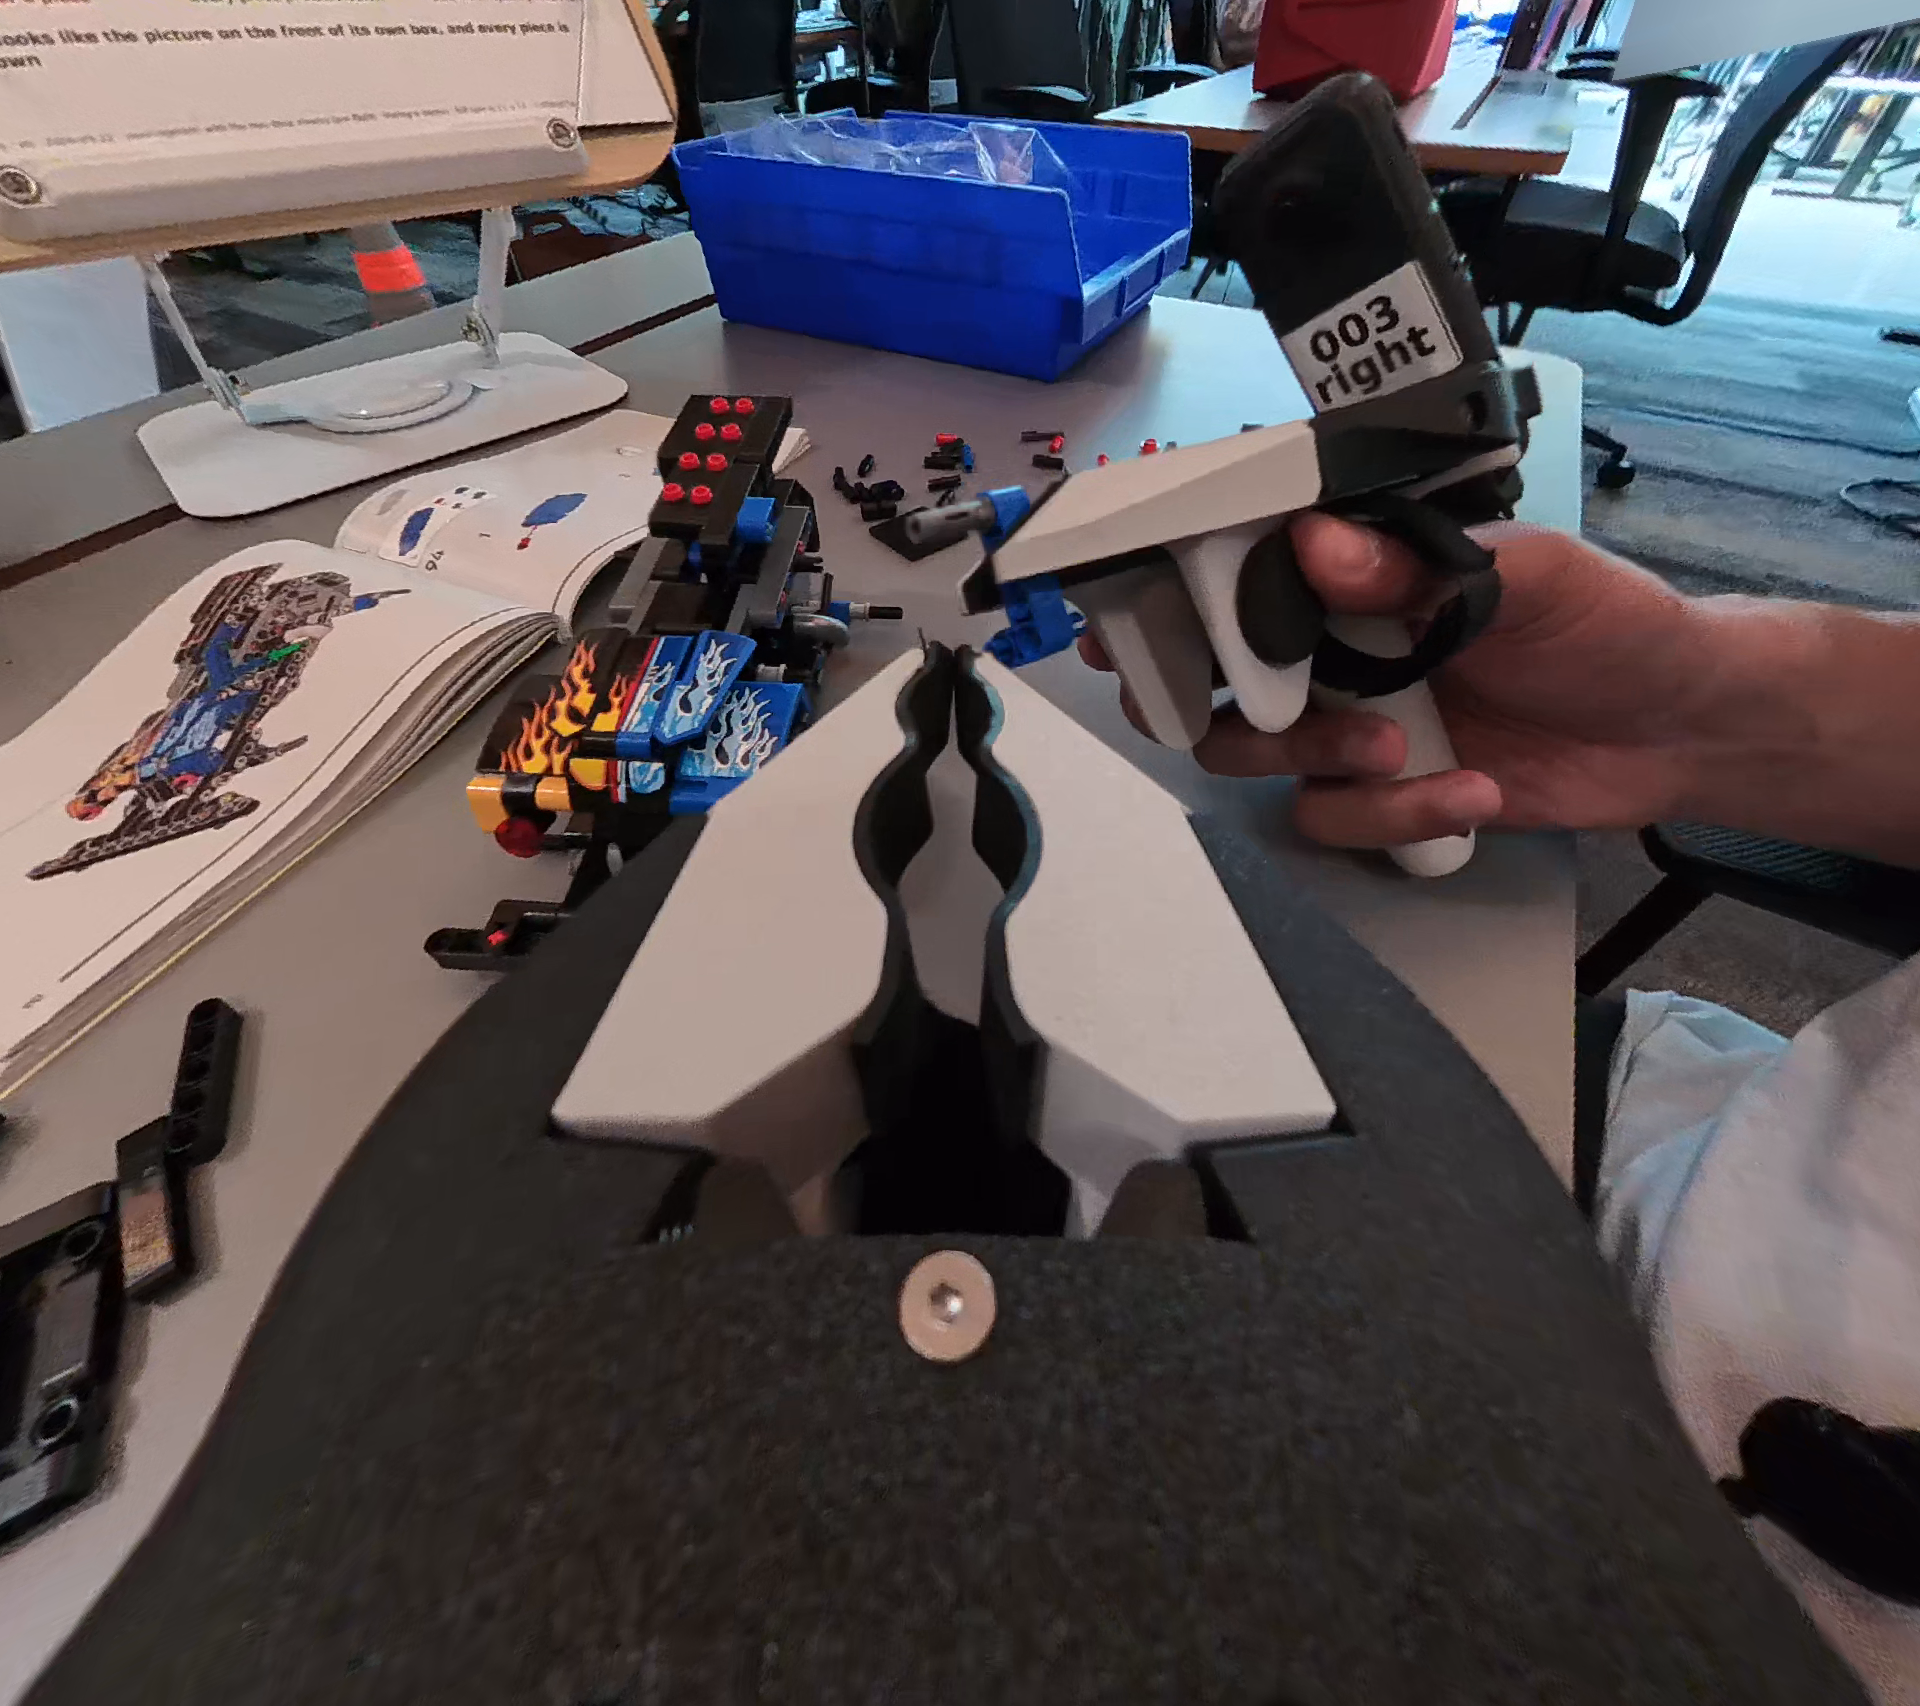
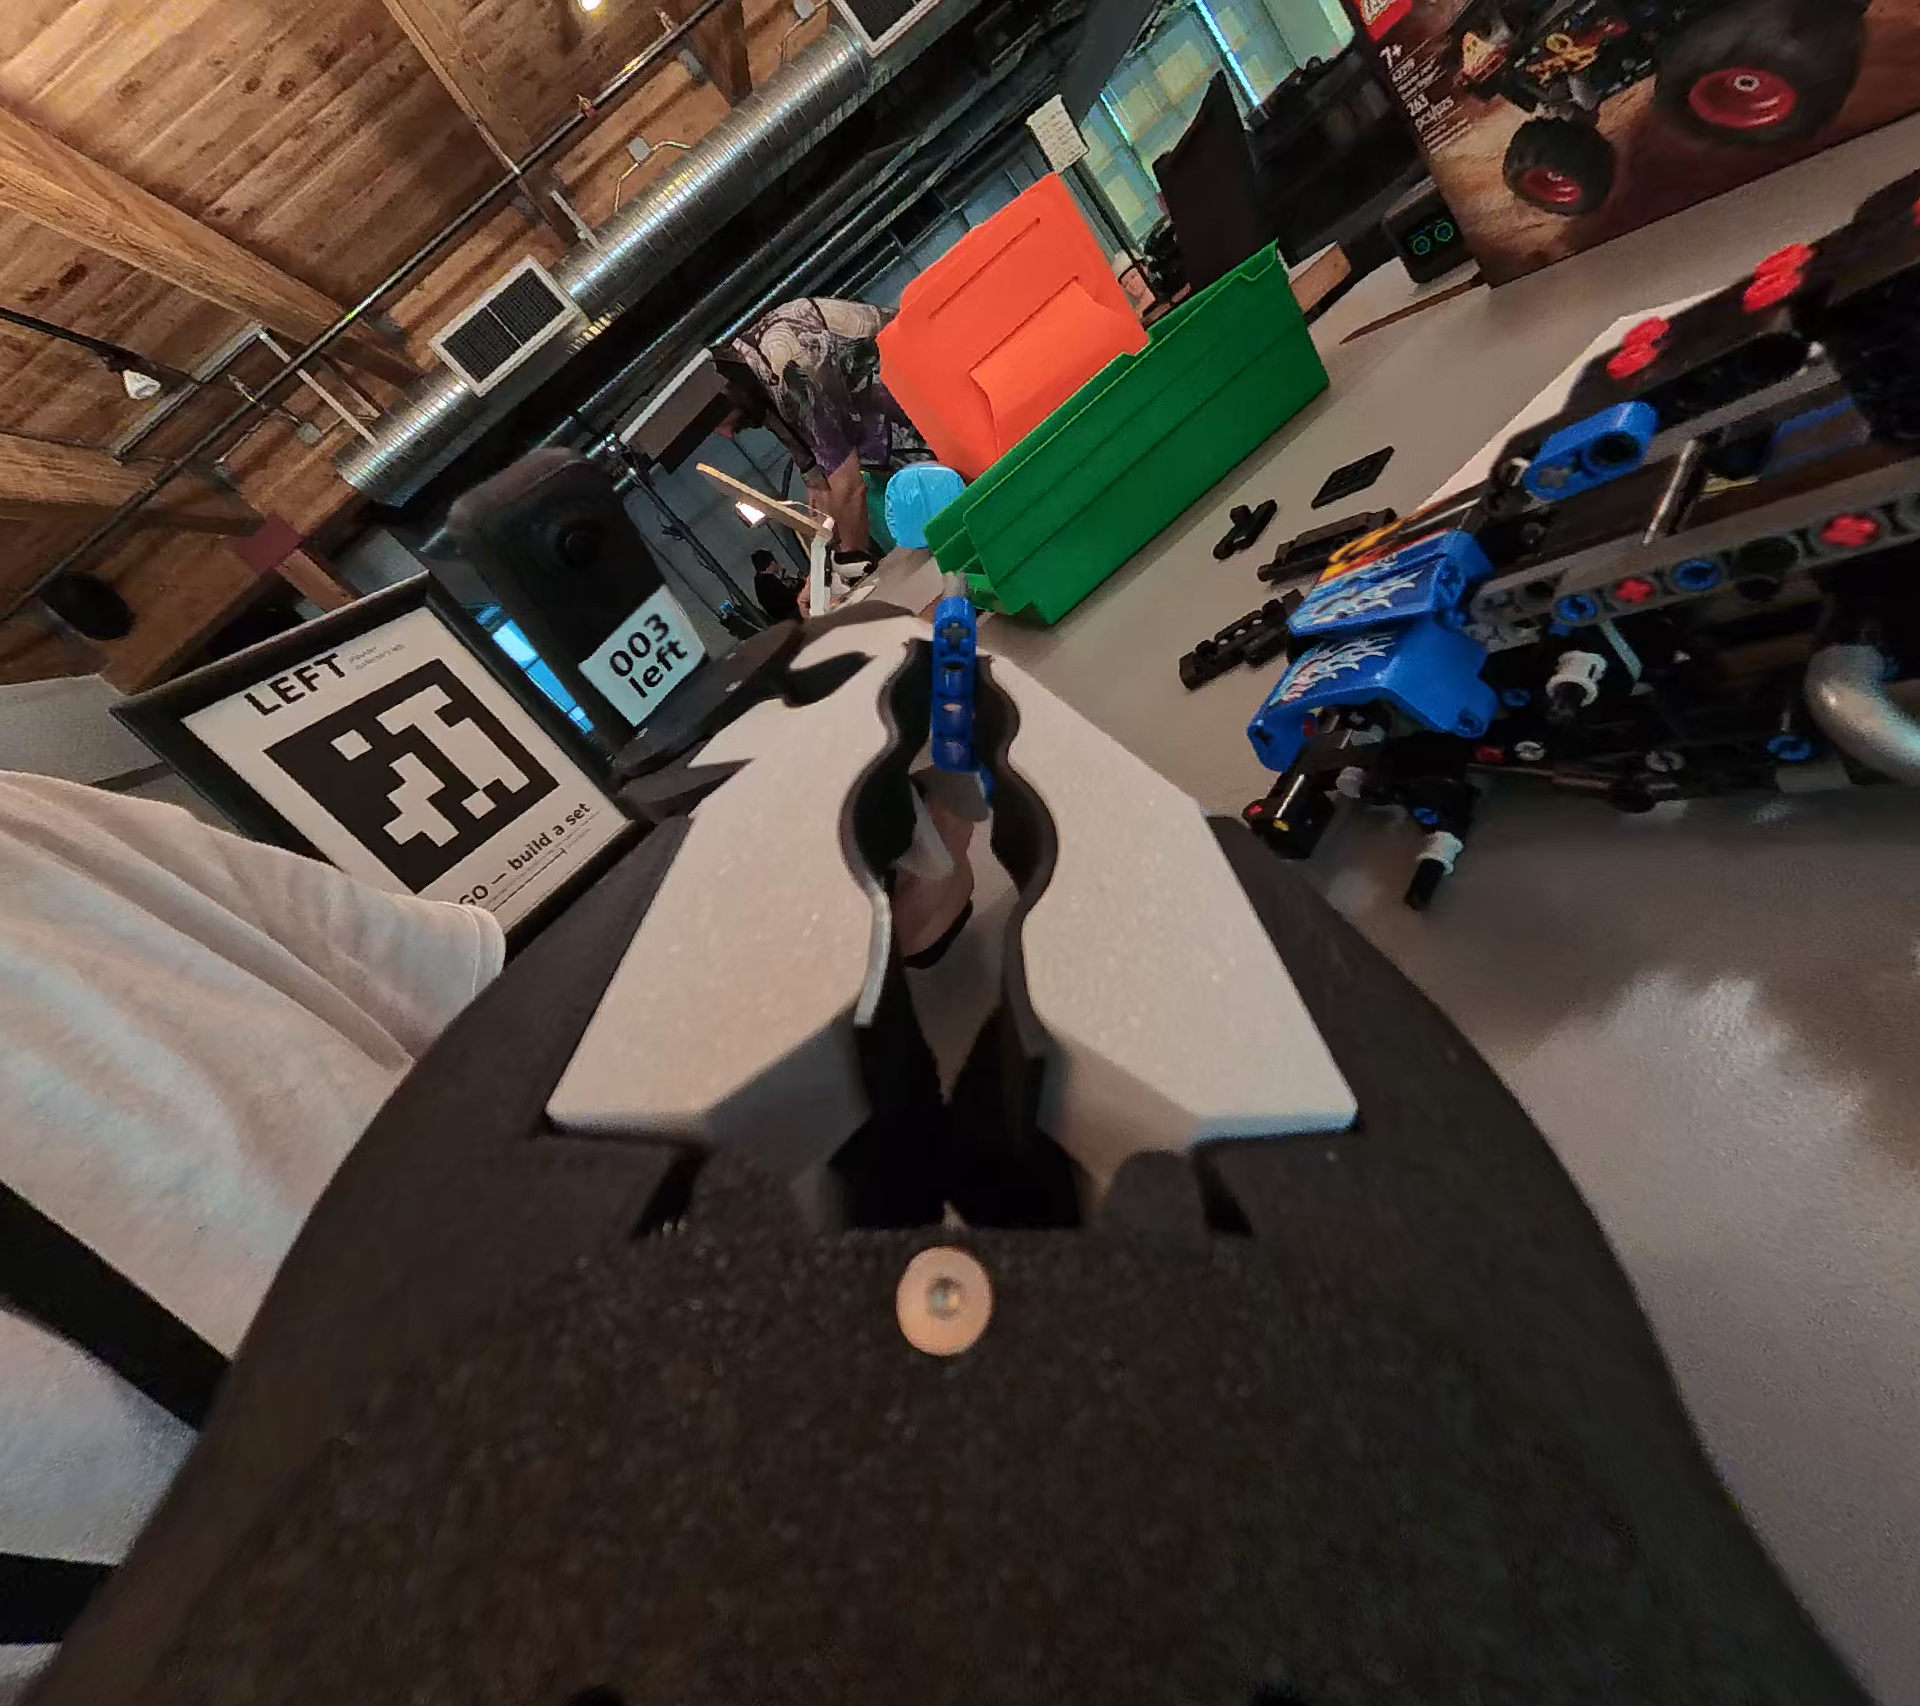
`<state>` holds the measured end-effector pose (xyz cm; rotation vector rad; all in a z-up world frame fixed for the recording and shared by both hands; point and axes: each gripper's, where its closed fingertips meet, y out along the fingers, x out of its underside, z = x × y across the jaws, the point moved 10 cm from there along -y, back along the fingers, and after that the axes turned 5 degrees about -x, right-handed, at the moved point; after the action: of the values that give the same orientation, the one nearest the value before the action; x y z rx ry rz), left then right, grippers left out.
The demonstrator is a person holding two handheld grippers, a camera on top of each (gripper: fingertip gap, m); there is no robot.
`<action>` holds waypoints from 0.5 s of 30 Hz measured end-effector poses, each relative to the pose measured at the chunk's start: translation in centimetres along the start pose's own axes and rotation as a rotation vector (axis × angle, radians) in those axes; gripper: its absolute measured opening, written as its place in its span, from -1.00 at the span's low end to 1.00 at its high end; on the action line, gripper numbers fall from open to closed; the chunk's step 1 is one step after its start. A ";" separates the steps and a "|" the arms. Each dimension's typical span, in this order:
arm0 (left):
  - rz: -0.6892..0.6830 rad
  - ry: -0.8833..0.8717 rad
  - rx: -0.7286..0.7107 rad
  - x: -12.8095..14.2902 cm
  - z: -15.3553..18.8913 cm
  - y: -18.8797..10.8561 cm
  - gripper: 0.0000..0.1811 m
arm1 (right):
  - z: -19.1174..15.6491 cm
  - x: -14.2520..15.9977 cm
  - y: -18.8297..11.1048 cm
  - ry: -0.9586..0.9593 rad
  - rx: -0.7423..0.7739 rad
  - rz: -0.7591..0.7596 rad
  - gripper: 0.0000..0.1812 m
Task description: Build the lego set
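The partly built blue and black truck model [image 1: 665, 669] with flame stickers lies on the grey table; it also shows in the right wrist view [image 2: 1558, 617]. My left gripper [image 1: 948, 654] is shut, its tips just right of the model, with only a tiny dark speck at them. My right gripper [image 1: 987, 591] is shut on a blue connector piece [image 1: 1023, 617] with a grey axle [image 1: 940, 518], held just beyond the left tips. In the right wrist view the right gripper [image 2: 951, 648] pinches that blue piece [image 2: 954, 700] upright, and the left gripper [image 2: 821, 648] is close behind it.
An open instruction booklet [image 1: 260, 721] lies left of the model. Small loose parts [image 1: 935, 472] are scattered behind it, before a blue bin [image 1: 935, 243]. Black beams [image 1: 203, 1074] lie near left. A green bin [image 2: 1132, 451], the set's box [image 2: 1662, 15] and a marker sign [image 2: 405, 773] stand around. Both grippers' tips are close together, under 4 cm apart.
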<state>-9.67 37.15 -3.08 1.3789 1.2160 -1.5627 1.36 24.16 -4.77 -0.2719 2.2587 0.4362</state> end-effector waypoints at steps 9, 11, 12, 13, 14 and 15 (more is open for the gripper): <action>-0.215 0.210 -0.030 -1.3 -1.8 2.1 -0.78 | 2.6 -1.5 -1.3 0.048 0.304 0.131 -0.93; -0.260 0.205 0.014 -2.1 -3.6 3.1 -0.76 | 2.6 -1.4 -1.1 0.015 0.349 0.132 -0.94; -0.277 0.206 0.039 -2.5 -4.6 3.7 -0.75 | 2.6 -1.3 -0.9 -0.014 0.374 0.113 -0.94; -0.302 0.212 0.070 -2.8 -5.4 4.4 -0.73 | 2.6 -1.2 -0.7 -0.039 0.400 0.096 -0.93; -0.322 0.220 0.107 -3.0 -6.1 5.1 -0.73 | 2.6 -1.2 -0.6 -0.062 0.431 0.092 -0.93; -0.339 0.227 0.151 -3.2 -6.5 5.7 -0.74 | 2.7 -1.2 -0.5 -0.077 0.455 0.091 -0.93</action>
<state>-1.74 41.40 -0.94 1.5407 1.5612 -1.7948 4.12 24.83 -5.65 0.0807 2.2280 -0.0284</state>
